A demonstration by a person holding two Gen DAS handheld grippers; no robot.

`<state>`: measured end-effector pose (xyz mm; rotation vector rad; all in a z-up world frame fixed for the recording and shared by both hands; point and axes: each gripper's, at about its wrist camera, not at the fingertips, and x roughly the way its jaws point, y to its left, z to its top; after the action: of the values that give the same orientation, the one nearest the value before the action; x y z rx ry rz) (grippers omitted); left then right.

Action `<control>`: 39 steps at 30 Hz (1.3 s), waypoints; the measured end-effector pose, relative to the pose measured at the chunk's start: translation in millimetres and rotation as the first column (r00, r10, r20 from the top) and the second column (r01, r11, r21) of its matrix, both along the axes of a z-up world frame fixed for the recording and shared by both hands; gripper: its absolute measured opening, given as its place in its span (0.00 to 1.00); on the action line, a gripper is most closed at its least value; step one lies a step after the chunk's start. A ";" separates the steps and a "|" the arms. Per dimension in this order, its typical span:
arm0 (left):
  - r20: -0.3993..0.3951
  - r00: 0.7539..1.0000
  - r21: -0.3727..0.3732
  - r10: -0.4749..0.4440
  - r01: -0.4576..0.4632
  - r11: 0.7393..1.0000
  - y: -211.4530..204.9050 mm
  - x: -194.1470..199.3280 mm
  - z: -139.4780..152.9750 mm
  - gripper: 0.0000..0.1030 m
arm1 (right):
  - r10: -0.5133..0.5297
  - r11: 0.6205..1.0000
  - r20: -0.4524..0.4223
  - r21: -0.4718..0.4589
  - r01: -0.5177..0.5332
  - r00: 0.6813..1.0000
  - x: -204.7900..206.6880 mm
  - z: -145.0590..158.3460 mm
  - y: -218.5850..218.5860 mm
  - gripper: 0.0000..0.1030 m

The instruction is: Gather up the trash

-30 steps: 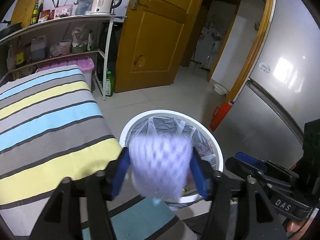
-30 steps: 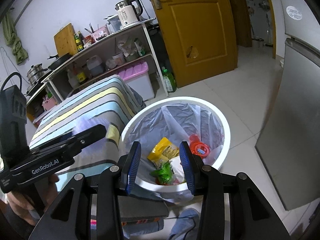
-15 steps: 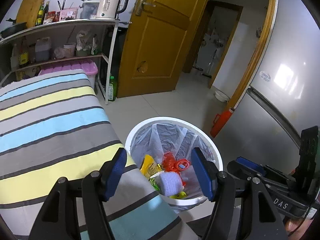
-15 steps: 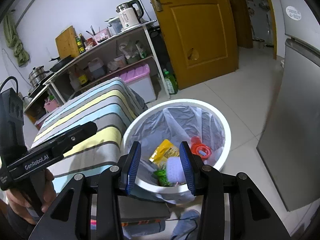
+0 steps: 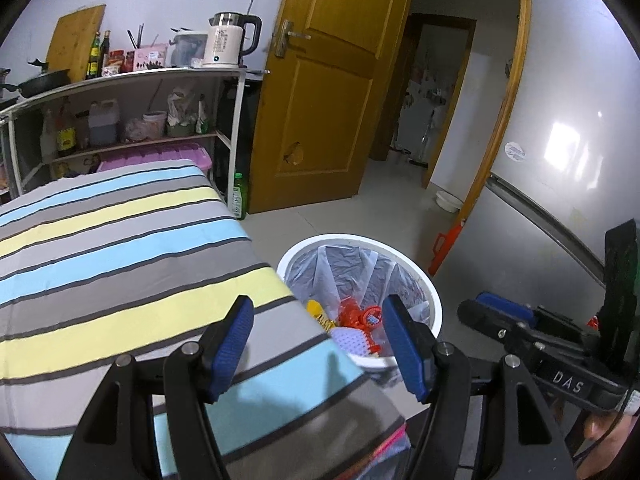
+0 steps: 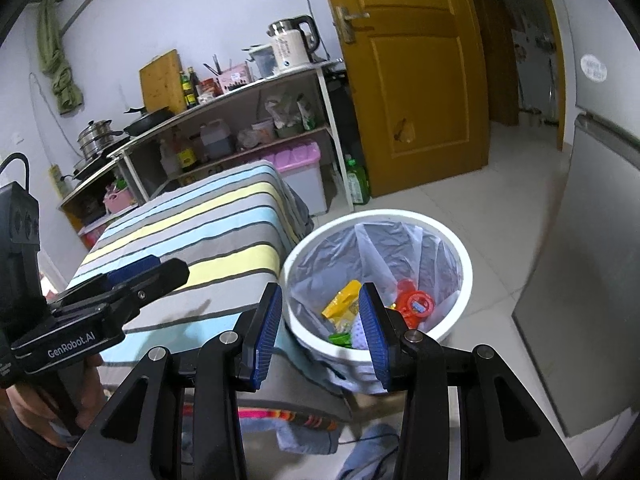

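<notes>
**Both grippers empty above the striped table, trash lying in the lined bin**

A table covered by a striped cloth [image 5: 120, 264] in blue, yellow and grey fills the left of the room. Behind it stands a white metal shelf rack [image 5: 132, 80] with 2 visible levels; on top are an electric kettle [image 5: 226, 40], a wooden cutting board [image 5: 76, 44], sauce bottles and a black pan. A pink-lidded storage box [image 5: 160, 158] sits under the rack, and a green bottle [image 5: 239, 196] stands on the pale tiled floor by the rack's leg. A yellow-brown wooden door [image 5: 332, 88] is closed next to an open doorway, and a silver refrigerator [image 5: 568, 152] takes up the right side.

Just beside the table's corner stands a white trash bin [image 6: 460, 256] with a clear plastic liner. Inside lie a yellow wrapper [image 6: 342, 300], a red plastic piece [image 6: 416, 306], a white foam net sleeve [image 5: 352, 340] and some green scraps.

The left gripper [image 5: 320, 348] hovers over the table's corner with its blue pads spread wide and nothing between them. The right gripper [image 6: 322, 332] hangs near the bin's edge, its pads about half apart and also empty. The table corner partly hides the bin from the left wrist view.
</notes>
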<state>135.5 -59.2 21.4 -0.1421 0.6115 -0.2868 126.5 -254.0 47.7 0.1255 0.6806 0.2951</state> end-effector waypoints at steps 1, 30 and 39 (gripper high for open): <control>0.005 1.000 0.005 0.006 -0.006 1.000 1.8 -4.6 0.0 0.67 | 0.002 1.000 0.016 -0.009 -0.002 1.000 -5.5 2.1 2.4 0.40; 0.021 0.997 0.053 0.073 -0.074 0.996 16.5 -70.9 -16.2 0.66 | 0.050 0.993 0.069 -0.114 -0.042 0.996 -65.3 -7.8 38.2 0.43; 0.020 0.997 0.051 0.072 -0.072 0.996 16.1 -72.6 -16.6 0.66 | 0.049 0.993 0.067 -0.113 -0.041 0.997 -65.5 -7.9 38.8 0.43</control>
<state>62.9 -43.0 4.9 -0.1116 0.5941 -0.2022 61.0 -215.3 39.8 -0.0070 0.6300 0.3026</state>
